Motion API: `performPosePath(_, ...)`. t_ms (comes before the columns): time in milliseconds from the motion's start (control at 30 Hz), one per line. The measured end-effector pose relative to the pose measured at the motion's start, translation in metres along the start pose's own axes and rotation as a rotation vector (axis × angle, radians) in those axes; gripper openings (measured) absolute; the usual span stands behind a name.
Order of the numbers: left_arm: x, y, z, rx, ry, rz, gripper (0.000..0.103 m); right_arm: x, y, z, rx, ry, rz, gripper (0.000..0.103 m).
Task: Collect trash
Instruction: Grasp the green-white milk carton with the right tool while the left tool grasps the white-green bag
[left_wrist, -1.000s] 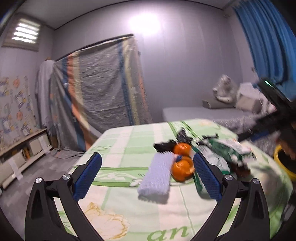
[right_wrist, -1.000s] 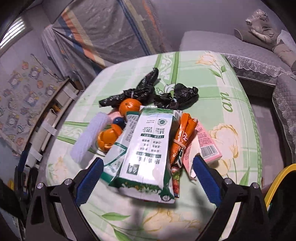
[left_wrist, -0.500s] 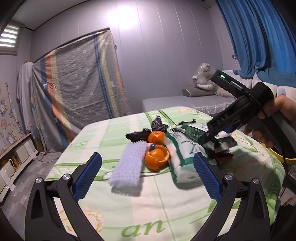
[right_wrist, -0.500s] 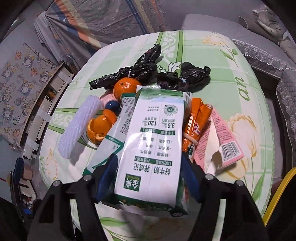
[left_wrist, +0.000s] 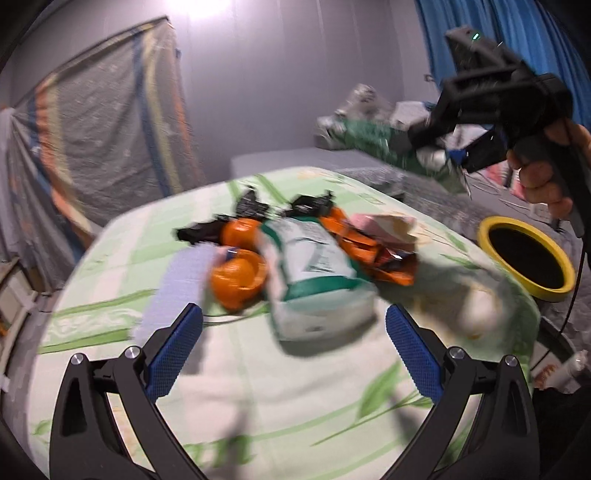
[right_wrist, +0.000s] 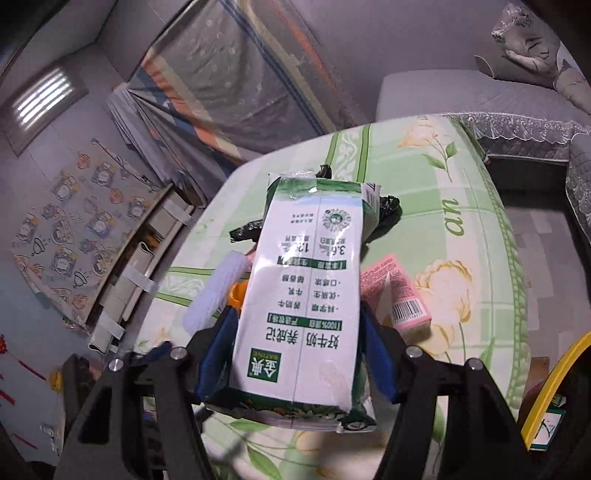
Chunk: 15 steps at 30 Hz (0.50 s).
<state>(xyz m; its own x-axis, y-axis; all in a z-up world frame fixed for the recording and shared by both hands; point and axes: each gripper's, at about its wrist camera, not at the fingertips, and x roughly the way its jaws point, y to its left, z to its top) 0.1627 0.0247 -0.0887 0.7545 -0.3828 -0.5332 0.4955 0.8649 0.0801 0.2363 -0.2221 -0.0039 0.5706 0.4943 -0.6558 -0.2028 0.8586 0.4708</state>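
Note:
My right gripper (right_wrist: 295, 354) is shut on a green-and-white milk bag (right_wrist: 306, 295) and holds it lifted above the table; it shows blurred in the left wrist view (left_wrist: 373, 142). My left gripper (left_wrist: 293, 349) is open and empty, low over the table's near side. In front of it lie a second green-and-white bag (left_wrist: 314, 273), orange peels (left_wrist: 238, 277), an orange wrapper (left_wrist: 373, 251), a pink carton (right_wrist: 399, 295), black plastic scraps (left_wrist: 251, 210) and a white foam net (left_wrist: 173, 291).
The table (left_wrist: 258, 406) has a green flowered cloth. A yellow-rimmed bin (left_wrist: 528, 258) stands by its right edge. A grey sofa (right_wrist: 461, 92) is behind, a covered rack (left_wrist: 110, 129) and low shelves at the left.
My right gripper has lifted the milk bag off the pile and carried it up and to the right. My left gripper has moved closer to the trash pile.

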Motion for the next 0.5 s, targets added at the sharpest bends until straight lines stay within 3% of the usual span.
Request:
performPosePath(200,0.030,-0.015,0.009,-0.031,0.076,-0.091,0.095,-0.019,-0.009,-0.012,0.016,-0.036,0.054,0.062)
performPosePath(500,0.076,-0.018,0.016,-0.021,0.202,-0.035,0.095,-0.025,-0.021,-0.018,0.032,-0.046,0.104,0.062)
